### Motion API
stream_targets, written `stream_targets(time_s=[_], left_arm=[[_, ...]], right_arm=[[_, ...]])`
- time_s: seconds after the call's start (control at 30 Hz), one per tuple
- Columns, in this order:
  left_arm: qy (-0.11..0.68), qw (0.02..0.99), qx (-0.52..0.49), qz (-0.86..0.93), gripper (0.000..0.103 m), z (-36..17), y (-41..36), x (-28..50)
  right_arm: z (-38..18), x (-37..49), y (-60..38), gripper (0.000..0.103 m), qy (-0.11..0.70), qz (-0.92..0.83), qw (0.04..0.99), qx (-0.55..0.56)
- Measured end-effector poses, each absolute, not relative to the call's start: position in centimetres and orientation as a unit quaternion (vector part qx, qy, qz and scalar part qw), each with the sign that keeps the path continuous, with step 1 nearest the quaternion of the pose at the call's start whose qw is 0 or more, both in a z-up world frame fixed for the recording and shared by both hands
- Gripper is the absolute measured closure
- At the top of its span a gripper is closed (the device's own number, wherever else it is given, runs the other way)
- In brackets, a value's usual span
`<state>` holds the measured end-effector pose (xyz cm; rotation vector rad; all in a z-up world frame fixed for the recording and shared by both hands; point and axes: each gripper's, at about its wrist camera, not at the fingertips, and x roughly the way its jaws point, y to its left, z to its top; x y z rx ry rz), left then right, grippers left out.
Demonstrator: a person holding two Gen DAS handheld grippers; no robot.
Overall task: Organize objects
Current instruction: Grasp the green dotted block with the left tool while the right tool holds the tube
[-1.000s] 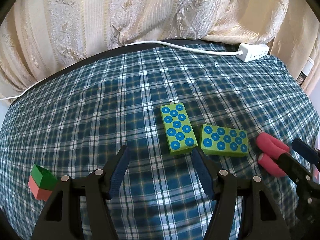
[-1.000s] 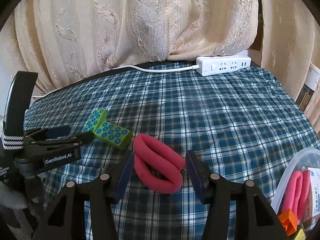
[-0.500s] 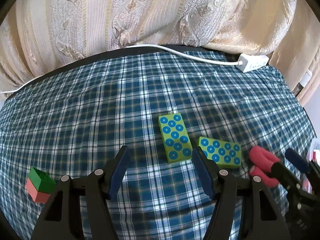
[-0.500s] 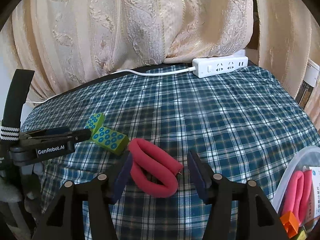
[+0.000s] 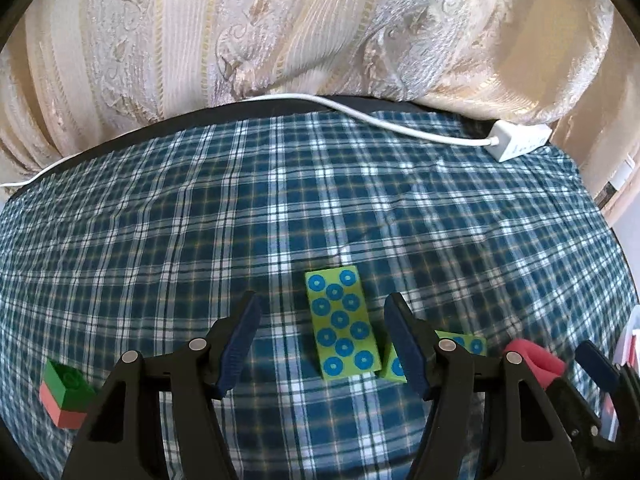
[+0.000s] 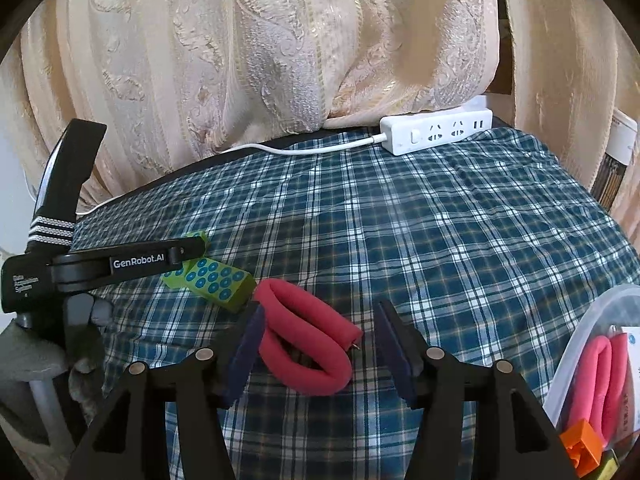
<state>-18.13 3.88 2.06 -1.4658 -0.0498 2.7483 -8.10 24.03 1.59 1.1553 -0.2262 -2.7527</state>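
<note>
Two green blocks with blue dots lie on the plaid cloth. One block (image 5: pixel 342 322) lies lengthwise between the fingers of my left gripper (image 5: pixel 322 340), whose jaws are closing with a gap on each side. The second block (image 5: pixel 460 344) is partly hidden behind the right finger (image 5: pixel 404 344). A red foam loop (image 6: pixel 308 340) rests on the cloth inside my right gripper (image 6: pixel 320 352). Its left pad (image 6: pixel 244 352) is against the loop and its right pad stands clear. The right wrist view shows my left gripper (image 6: pixel 188 252) over the blocks (image 6: pixel 216 280).
A green brick stacked on a red one (image 5: pixel 66 392) sits at the near left. A white power strip (image 6: pixel 436 134) and its cable lie at the cloth's far edge, under the curtain. A clear bin (image 6: pixel 592 320) at the right holds a pink foam loop and an orange piece.
My left gripper has moved forward, so the near dotted block now lies between its fingers, and they have narrowed a little. My right gripper's jaws have widened off the red loop.
</note>
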Motion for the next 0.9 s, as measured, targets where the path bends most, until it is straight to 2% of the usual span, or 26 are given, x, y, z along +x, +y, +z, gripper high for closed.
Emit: stream_targets(time_s=[0.1, 0.43, 0.9], left_arm=[[-0.022, 0.014, -0.476, 0.879, 0.048, 1.6, 3.5, -18.4], [-0.015, 0.020, -0.471, 0.882, 0.073, 1.4, 3.3, -18.0], [-0.013, 0.010, -0.458, 0.889, 0.073, 2.5, 2.5, -16.1]], right_arm=[[1.5, -8.2, 24.0, 0.039, -0.075, -0.917, 0.077, 0.384], [1.3, -8.8, 23.7, 0.039, -0.072, -0.914, 0.086, 0.390], [0.8, -8.4, 22.4, 0.039, -0.055, -0.897, 0.132, 0.419]])
